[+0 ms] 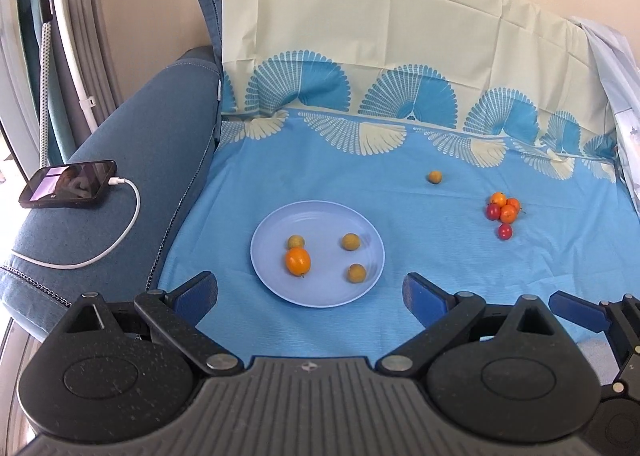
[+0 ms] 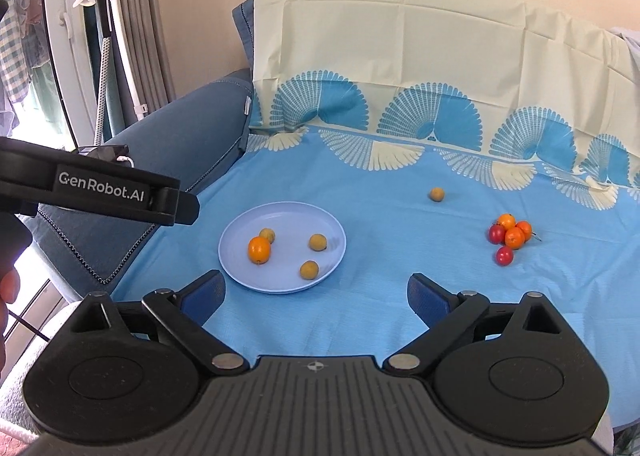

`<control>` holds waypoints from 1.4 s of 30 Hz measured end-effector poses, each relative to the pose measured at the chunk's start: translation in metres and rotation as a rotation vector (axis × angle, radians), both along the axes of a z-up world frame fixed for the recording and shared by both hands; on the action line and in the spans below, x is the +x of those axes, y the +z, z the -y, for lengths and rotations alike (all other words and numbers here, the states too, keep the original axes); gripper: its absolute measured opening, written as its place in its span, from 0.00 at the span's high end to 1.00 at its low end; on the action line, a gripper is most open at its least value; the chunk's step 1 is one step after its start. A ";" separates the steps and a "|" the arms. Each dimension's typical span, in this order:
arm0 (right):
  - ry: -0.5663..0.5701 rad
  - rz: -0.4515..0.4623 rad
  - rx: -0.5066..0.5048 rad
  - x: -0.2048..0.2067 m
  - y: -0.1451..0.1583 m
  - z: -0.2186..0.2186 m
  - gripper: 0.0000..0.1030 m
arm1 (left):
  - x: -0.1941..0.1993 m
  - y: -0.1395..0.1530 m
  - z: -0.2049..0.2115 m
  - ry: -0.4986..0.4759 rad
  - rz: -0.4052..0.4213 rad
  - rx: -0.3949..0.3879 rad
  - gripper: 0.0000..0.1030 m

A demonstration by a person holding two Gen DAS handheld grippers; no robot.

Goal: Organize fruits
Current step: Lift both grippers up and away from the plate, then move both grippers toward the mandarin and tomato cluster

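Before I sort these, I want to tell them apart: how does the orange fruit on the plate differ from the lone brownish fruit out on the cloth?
The orange fruit is bright orange; the lone fruit is dull yellow-brown. The orange fruit looks bigger and more oval, though it is also nearer. It lies on the plate, close against a brownish fruit; the lone fruit sits alone on the cloth. Both are smooth, whole and free of the tongs.

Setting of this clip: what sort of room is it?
Probably a home living room: a blue sofa covered by a patterned sheet, a charging phone on its armrest, and a garment steamer by curtains. Fruit sits on a plate.
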State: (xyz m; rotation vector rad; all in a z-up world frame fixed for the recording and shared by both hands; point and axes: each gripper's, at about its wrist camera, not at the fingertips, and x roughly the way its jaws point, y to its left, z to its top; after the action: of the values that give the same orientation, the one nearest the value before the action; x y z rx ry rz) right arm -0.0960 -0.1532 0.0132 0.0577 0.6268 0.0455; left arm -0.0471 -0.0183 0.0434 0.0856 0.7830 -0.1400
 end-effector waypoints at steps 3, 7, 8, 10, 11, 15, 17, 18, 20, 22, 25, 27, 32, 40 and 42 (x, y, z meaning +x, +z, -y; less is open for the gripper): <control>0.005 -0.002 0.001 0.001 -0.001 -0.001 0.05 | 0.001 0.000 0.000 -0.001 0.000 0.003 0.03; 0.004 -0.005 0.005 0.002 -0.001 0.000 0.05 | 0.003 -0.001 0.002 -0.003 0.002 0.009 0.03; 0.002 -0.007 0.006 0.003 -0.002 0.001 0.05 | 0.004 -0.001 0.002 -0.003 0.001 0.009 0.03; -0.003 -0.010 0.009 0.004 -0.002 0.002 0.05 | 0.004 -0.001 0.004 -0.004 -0.001 0.006 0.03; -0.006 -0.011 0.010 0.005 -0.002 0.003 0.05 | 0.005 -0.002 0.004 -0.004 -0.001 0.006 0.03; -0.018 -0.014 0.017 0.008 -0.003 0.007 0.05 | 0.009 -0.002 0.009 -0.011 -0.002 0.008 0.03; -0.023 -0.015 0.023 0.009 -0.004 0.008 0.05 | 0.012 -0.003 0.012 -0.015 -0.002 0.010 0.03; -0.025 -0.015 0.025 0.010 -0.004 0.009 0.05 | 0.013 -0.003 0.014 -0.017 -0.003 0.011 0.03; -0.030 -0.016 0.028 0.011 -0.004 0.012 0.05 | 0.016 -0.004 0.017 -0.021 -0.005 0.015 0.03; -0.035 -0.019 0.032 0.012 -0.005 0.015 0.05 | 0.019 -0.006 0.020 -0.025 -0.009 0.020 0.03; -0.046 -0.026 0.039 0.016 -0.008 0.020 0.05 | 0.024 -0.008 0.025 -0.033 -0.015 0.027 0.03; -0.056 -0.032 0.044 0.018 -0.010 0.024 0.05 | 0.028 -0.011 0.029 -0.039 -0.022 0.033 0.03; -0.084 -0.040 0.058 0.025 -0.016 0.040 0.05 | 0.042 -0.018 0.043 -0.058 -0.041 0.045 0.03; -0.222 -0.042 0.048 0.043 -0.033 0.095 0.05 | 0.083 -0.038 0.092 -0.127 -0.065 0.055 0.03; -0.278 -0.043 0.046 0.050 -0.041 0.116 0.05 | 0.099 -0.046 0.109 -0.146 -0.074 0.053 0.03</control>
State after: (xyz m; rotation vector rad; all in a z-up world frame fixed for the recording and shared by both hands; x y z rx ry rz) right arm -0.0464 -0.2695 -0.0276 0.1903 0.6563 -0.2103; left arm 0.0515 -0.1273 -0.0031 0.1890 0.8548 -0.2616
